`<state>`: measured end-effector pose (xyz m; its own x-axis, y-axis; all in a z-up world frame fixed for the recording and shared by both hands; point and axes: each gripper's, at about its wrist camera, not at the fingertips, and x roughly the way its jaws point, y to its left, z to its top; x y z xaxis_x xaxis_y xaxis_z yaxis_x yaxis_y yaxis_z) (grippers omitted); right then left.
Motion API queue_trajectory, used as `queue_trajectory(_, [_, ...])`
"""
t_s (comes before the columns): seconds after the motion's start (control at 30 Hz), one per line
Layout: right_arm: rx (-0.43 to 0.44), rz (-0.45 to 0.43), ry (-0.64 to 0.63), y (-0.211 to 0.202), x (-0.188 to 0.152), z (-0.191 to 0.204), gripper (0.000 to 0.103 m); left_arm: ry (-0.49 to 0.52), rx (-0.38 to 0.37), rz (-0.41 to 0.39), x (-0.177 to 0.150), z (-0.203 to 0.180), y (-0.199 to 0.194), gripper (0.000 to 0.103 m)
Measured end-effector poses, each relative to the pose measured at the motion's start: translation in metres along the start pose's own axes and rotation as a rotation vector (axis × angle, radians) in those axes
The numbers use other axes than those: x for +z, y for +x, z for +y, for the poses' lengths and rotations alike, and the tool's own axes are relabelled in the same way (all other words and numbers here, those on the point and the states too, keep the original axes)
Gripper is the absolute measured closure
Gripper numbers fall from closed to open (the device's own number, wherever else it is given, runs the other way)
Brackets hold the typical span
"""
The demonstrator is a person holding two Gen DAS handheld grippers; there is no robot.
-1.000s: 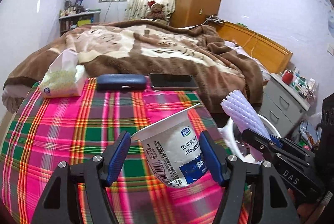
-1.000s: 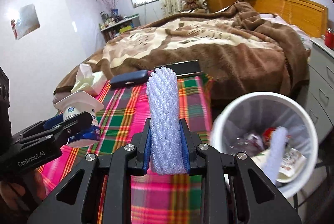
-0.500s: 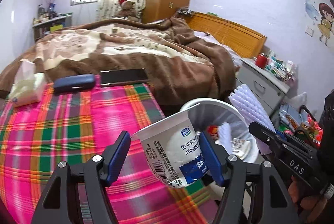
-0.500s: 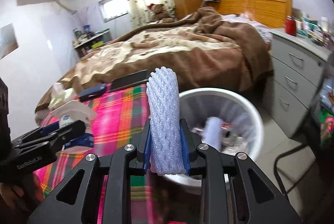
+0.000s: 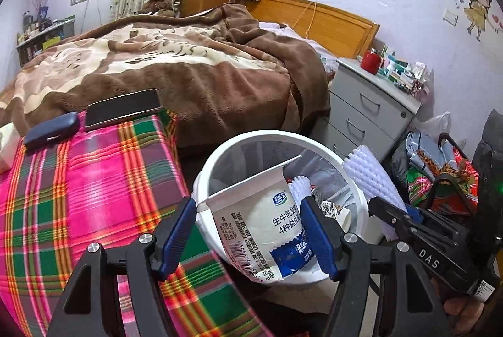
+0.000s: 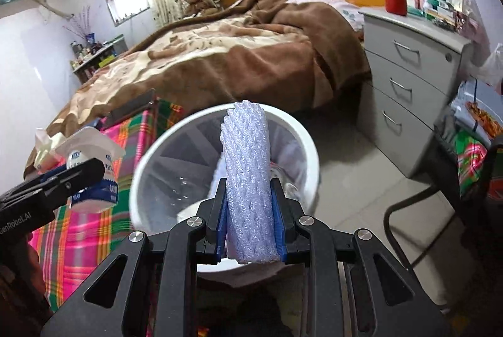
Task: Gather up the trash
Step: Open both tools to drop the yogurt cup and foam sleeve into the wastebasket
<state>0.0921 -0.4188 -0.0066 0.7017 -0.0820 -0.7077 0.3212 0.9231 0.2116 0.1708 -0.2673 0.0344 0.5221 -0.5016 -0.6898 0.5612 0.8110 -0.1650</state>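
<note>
My left gripper (image 5: pixel 250 235) is shut on a white yogurt cup (image 5: pixel 261 224) with blue print, tilted and open at the top. It hangs at the near-left rim of a white trash bin (image 5: pixel 207 167) that holds wrappers and a foam net. My right gripper (image 6: pixel 250 222) is shut on a white foam net sleeve (image 6: pixel 246 180), held upright over the bin (image 6: pixel 301 136). In the right wrist view the left gripper (image 6: pixel 74 178) with the cup (image 6: pixel 94 164) sits left of the bin. The right gripper (image 5: pixel 388 211) with its foam sleeve (image 5: pixel 371 176) shows by the bin's right rim in the left wrist view.
A table with a pink and green plaid cloth (image 5: pixel 78 195) stands left of the bin, with a dark blue case (image 5: pixel 52 131) and a black phone (image 5: pixel 122 107) at its far edge. Behind is a bed with a brown blanket (image 5: pixel 188 63). A grey drawer unit (image 6: pixel 408 70) and cluttered bags (image 5: pixel 440 173) lie right.
Both grippers have swung right, from over the plaid table to the white bin. The cup and the foam sleeve stay gripped as before.
</note>
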Motion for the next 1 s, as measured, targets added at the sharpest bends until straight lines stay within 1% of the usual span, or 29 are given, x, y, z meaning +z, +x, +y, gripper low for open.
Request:
queue_trajectory(0.13, [0.0,0.017,0.009,0.002,-0.002,-0.008,0.078,0.009,-0.02,0.028,0.005,-0.009,0.019,0.034])
queue_trajectory(0.27, [0.014,0.031,0.007,0.01,0.001,-0.011,0.077,0.014,-0.015,0.042,0.009,-0.012,0.035,0.034])
queue_trajectory(0.33, [0.036,0.052,-0.001,0.015,0.001,-0.011,0.077,0.016,-0.003,0.049,0.009,-0.012,0.041,0.034])
queue_trajectory(0.4, [0.028,0.047,-0.005,0.015,0.001,-0.01,0.076,0.024,0.023,0.047,0.009,-0.013,0.044,0.034])
queue_trajectory(0.43, [0.028,0.044,-0.008,0.016,0.001,-0.011,0.075,0.027,0.019,0.047,0.008,-0.012,0.044,0.033])
queue_trajectory(0.47, [0.029,0.042,-0.008,0.015,0.001,-0.011,0.068,0.024,0.012,0.051,0.008,-0.011,0.046,0.029])
queue_trajectory(0.5, [0.032,0.044,-0.005,0.015,0.0,-0.012,0.057,0.018,0.008,0.055,0.008,-0.009,0.046,0.027])
queue_trajectory(0.57, [0.037,0.043,0.0,0.014,0.0,-0.013,0.046,0.004,0.011,0.048,0.007,-0.005,0.045,0.024])
queue_trajectory(0.77, [0.028,0.034,0.011,0.009,-0.001,-0.013,0.046,-0.006,0.017,0.028,0.007,0.0,0.034,0.021])
queue_trajectory(1.0, [0.04,0.001,0.012,-0.005,-0.003,-0.004,0.046,0.004,0.031,-0.006,-0.002,0.0,0.01,0.021])
